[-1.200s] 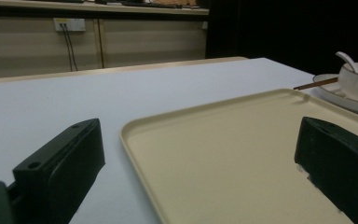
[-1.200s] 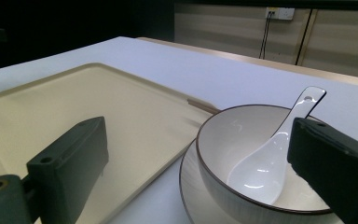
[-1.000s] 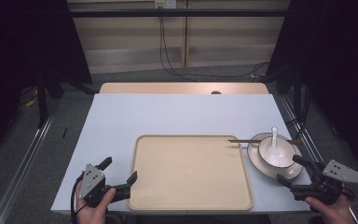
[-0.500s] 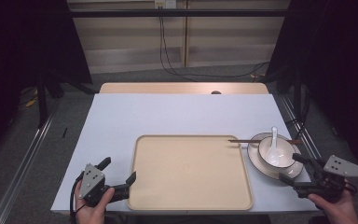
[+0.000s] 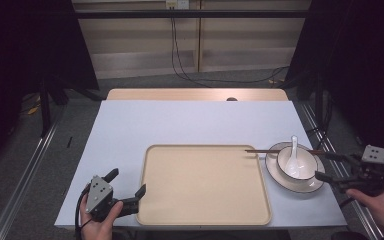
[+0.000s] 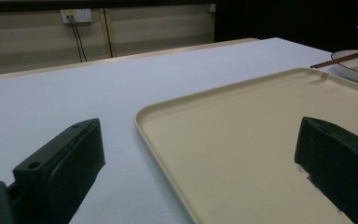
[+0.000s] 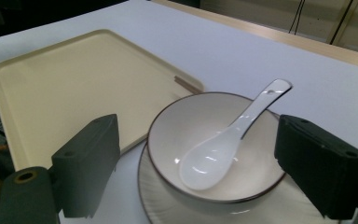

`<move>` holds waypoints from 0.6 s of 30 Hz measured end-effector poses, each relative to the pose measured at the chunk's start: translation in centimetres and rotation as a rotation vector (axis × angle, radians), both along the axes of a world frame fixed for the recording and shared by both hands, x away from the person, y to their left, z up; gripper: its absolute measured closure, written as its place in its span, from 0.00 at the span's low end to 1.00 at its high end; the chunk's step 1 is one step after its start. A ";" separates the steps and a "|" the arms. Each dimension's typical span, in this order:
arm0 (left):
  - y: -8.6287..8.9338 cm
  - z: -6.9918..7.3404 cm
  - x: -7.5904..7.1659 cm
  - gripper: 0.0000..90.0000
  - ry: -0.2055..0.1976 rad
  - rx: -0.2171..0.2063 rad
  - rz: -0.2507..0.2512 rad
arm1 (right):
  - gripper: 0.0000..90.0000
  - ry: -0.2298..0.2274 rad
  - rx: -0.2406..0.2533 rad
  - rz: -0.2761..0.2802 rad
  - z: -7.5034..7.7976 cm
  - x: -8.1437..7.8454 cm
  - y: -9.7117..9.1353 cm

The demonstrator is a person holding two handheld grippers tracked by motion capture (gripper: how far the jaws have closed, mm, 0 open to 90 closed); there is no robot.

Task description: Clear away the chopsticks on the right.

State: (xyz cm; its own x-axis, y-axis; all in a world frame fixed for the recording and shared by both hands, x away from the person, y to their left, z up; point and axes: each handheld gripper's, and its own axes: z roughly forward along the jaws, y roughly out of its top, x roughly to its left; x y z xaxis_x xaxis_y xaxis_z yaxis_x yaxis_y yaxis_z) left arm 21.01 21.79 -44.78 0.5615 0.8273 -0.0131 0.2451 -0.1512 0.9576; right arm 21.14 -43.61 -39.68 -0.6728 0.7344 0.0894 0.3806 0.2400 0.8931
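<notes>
Left gripper (image 5: 129, 192): held in a hand (image 5: 96, 225) at the near left corner of the white table surface (image 5: 190, 122), jaws spread apart with nothing between them; one jaw lies over the bare white surface, the other just over the near left corner of the tray. Tray (image 5: 205, 182): beige, rectangular with rounded corners and a low raised rim, lying flat in the near middle of the surface, its front rim close to the near edge; nothing lies in it. Chopsticks (image 5: 262, 150): dark brown, lying level across the far side of the plate, their tips reaching over the tray's far right corner. Plate (image 5: 272, 175): pale with a dark rim line, set just beside the tray's right rim, near the right edge of the surface. Bowl (image 5: 305, 162): white with a dark rim line, standing on the plate. Spoon (image 5: 293, 157): white ceramic, its scoop down in the bowl, the handle leaning up over the bowl's far rim. Right gripper (image 5: 331, 166): held in a hand (image 5: 380, 202) at the right edge of the surface, jaws apart and lately closing a little, pads on nothing; in the right gripper view they stand either side of the bowl (image 7: 214, 154), clear of it.
</notes>
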 end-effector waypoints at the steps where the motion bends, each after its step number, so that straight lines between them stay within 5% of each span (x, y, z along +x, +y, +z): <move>1: 0.1 0.0 0.0 0.02 0.000 -0.002 -0.003 | 0.17 0.000 0.000 0.000 0.0 0.0 0.0; 5: 0.1 0.0 0.1 0.02 0.002 -0.006 0.005 | 0.25 -0.012 -0.028 -0.001 0.4 1.7 -1.7; 9: 0.1 0.0 0.1 0.02 0.003 0.007 0.006 | 0.20 0.014 -0.084 -0.011 0.3 3.7 -2.6; 12: 0.1 0.0 0.1 0.02 0.005 -0.002 0.006 | 0.30 0.032 -0.132 0.008 0.4 5.4 -3.3; 18: 0.1 0.0 0.1 0.02 0.005 -0.006 0.002 | 0.34 0.076 -0.195 0.029 0.8 7.4 -3.8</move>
